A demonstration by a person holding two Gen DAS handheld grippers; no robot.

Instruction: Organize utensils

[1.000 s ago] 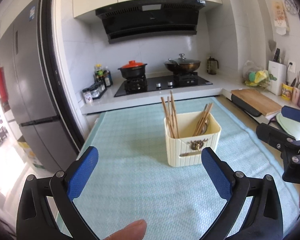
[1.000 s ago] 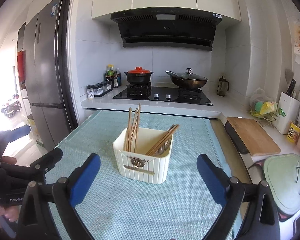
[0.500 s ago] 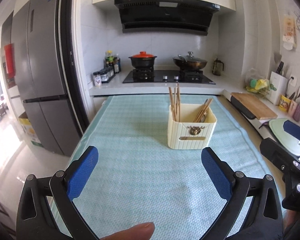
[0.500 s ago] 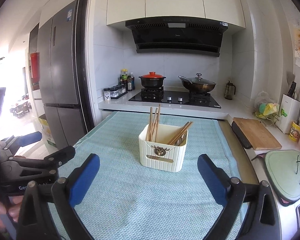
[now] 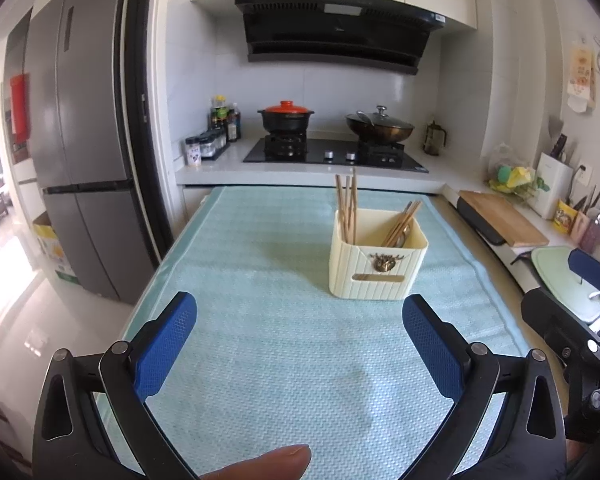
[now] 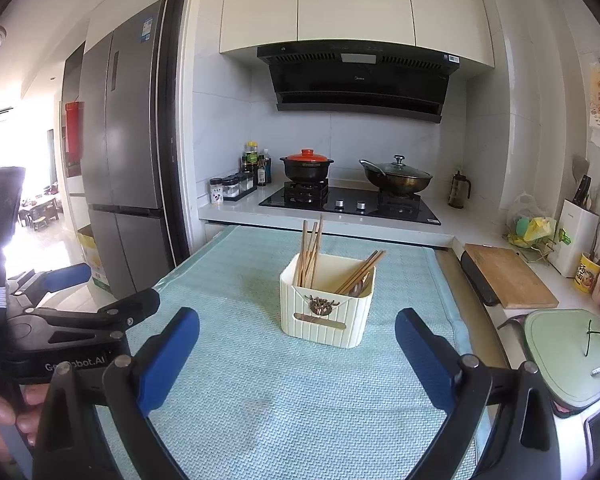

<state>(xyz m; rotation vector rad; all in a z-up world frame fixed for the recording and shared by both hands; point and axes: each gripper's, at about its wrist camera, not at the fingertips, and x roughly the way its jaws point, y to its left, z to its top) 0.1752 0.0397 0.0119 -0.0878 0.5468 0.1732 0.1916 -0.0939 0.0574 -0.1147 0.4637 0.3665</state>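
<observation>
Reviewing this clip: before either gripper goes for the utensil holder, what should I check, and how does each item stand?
1. Left gripper open and empty: ok.
2. Right gripper open and empty: ok.
3. Utensil holder upright on the teal mat: ok.
4. Chopsticks standing in the holder, none lying loose on the mat: ok.
5. Spoon sorted apart from the leaning chopsticks: cannot tell, it is mostly hidden.
6. Path from both grippers to the holder free of objects: ok.
</observation>
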